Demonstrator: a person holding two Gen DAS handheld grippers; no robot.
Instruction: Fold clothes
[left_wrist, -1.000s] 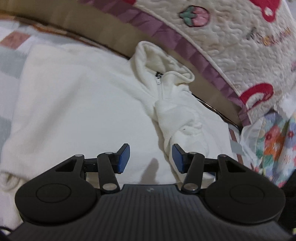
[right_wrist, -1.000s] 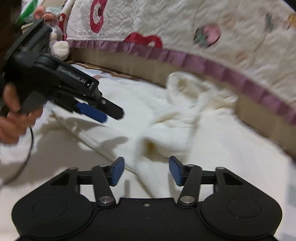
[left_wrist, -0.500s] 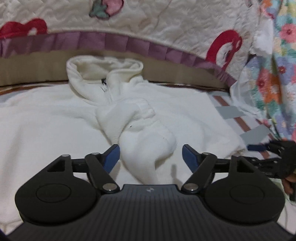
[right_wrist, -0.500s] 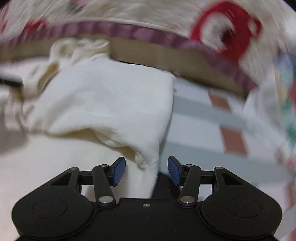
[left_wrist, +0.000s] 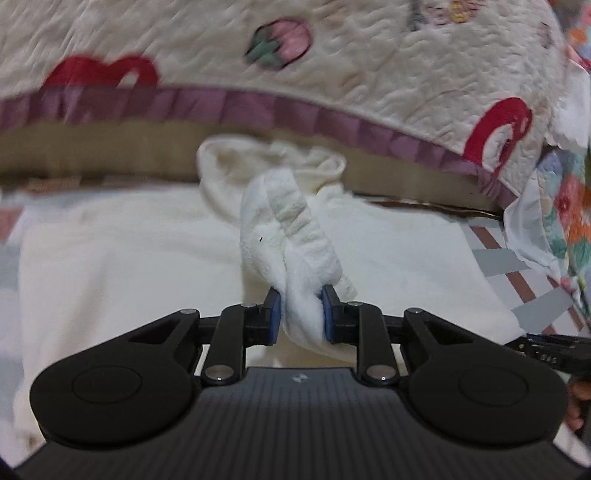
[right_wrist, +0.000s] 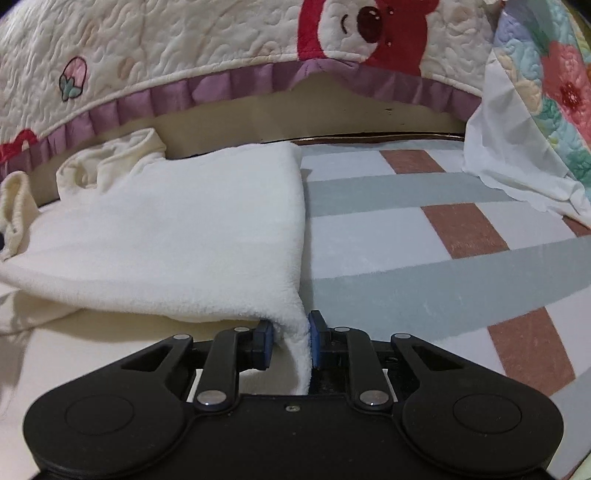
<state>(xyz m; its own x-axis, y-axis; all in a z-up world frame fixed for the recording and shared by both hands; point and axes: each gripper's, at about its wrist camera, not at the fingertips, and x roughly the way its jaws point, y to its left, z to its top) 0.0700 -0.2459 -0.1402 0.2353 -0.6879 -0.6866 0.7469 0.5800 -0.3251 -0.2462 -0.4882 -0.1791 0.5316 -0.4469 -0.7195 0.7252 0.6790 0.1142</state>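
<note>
A cream fleece hooded top (left_wrist: 122, 266) lies spread on the striped bed. Its hood (left_wrist: 236, 166) points toward the quilted headboard cover. My left gripper (left_wrist: 300, 314) is closing, and its blue pads press on the bunched sleeve cuff (left_wrist: 291, 236), which stands lifted off the chest. In the right wrist view the same top (right_wrist: 177, 236) has its folded right edge raised. My right gripper (right_wrist: 291, 341) is closing, and its pads pinch that fleece corner (right_wrist: 295, 325). The right gripper's tip shows at the far right of the left wrist view as a dark gripper arm (left_wrist: 546, 350).
A quilted cover with a purple frill (right_wrist: 207, 96) and red bear print hangs behind the bed. A floral pillow (right_wrist: 535, 103) sits at the right. The striped sheet (right_wrist: 424, 236) lies bare right of the top. A tan headboard strip (left_wrist: 92, 155) runs behind the hood.
Both grippers went from open to closed on fleece: the left one on the sleeve cuff, which now stands lifted, the right one on the top's right corner after swinging rightwards.
</note>
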